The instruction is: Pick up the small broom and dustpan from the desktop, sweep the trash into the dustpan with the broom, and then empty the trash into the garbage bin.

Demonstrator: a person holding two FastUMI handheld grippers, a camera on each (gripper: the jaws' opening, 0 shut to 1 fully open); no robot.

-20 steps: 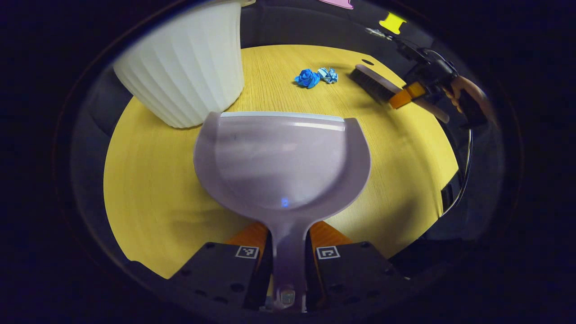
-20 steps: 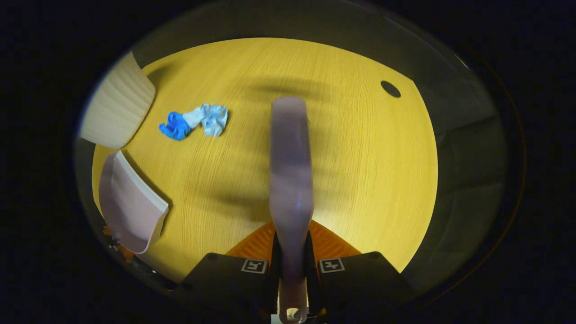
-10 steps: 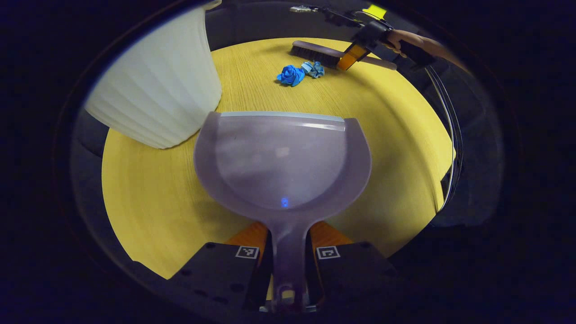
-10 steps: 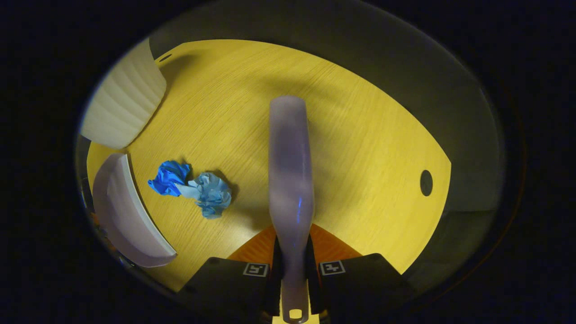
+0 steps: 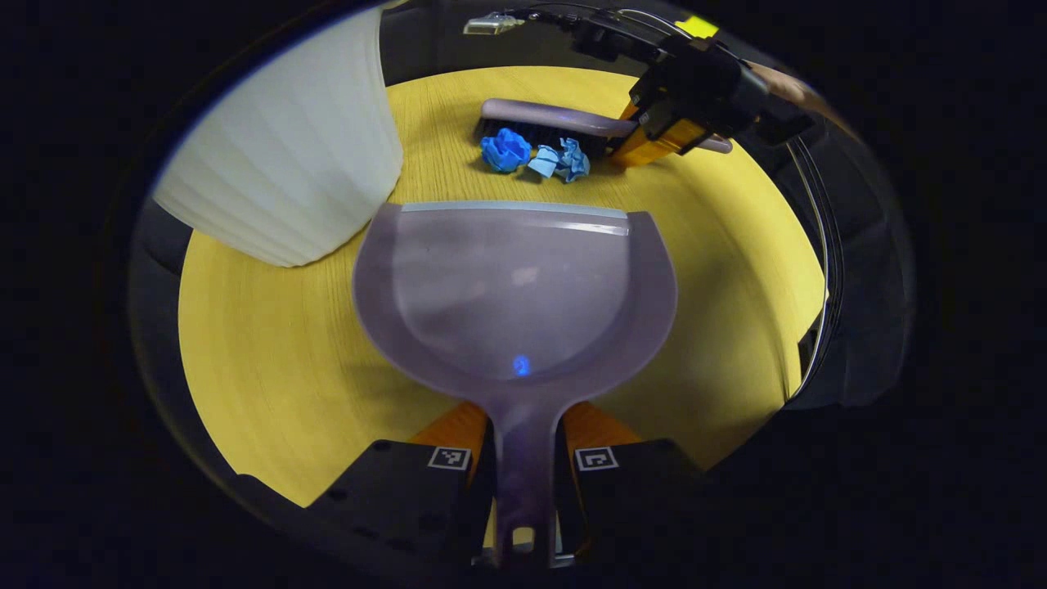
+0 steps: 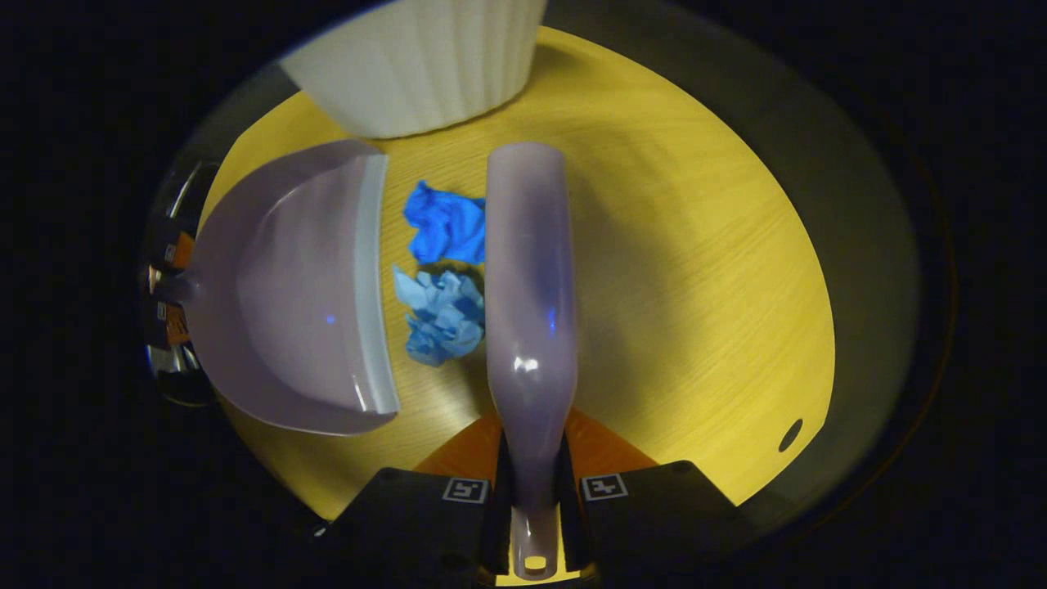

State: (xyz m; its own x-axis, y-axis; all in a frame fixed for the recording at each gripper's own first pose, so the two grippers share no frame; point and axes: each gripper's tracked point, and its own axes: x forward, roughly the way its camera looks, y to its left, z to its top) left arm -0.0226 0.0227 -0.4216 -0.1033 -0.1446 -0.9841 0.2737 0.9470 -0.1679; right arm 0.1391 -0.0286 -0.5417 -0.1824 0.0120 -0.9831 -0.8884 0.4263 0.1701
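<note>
Surface: a yellow wood-grain desktop (image 5: 270, 343) with a straight grain; a small dark round hole (image 6: 790, 435) sits near one edge in the right gripper view.
Room: dim, dark surroundings past the desk edge; cables (image 5: 822, 245) run down beside the desk in the left gripper view.
Left gripper (image 5: 523, 458): closed onto the handle of the dustpan (image 5: 515, 286), both fingers pressing its sides — the pan points forward, its pale front lip toward the trash.
Right gripper (image 6: 532, 483): clamped on the handle of the small broom (image 6: 527, 286), which runs straight ahead of the fingers; in the left gripper view the same gripper (image 5: 667, 131) shows farther off, held at the far side of the desk.
Trash: two crumpled paper pieces — a deep blue one (image 6: 446, 225) and a light blue one (image 6: 442, 315) — lying on the desk between the dustpan's lip and the broom, just beside the broom's bristle side.
Garbage bin (image 5: 286, 172): white, ribbed, standing on the desk to the left of the dustpan, close to its lip corner.
Dustpan contents: bare inside, only a faint reflection.
</note>
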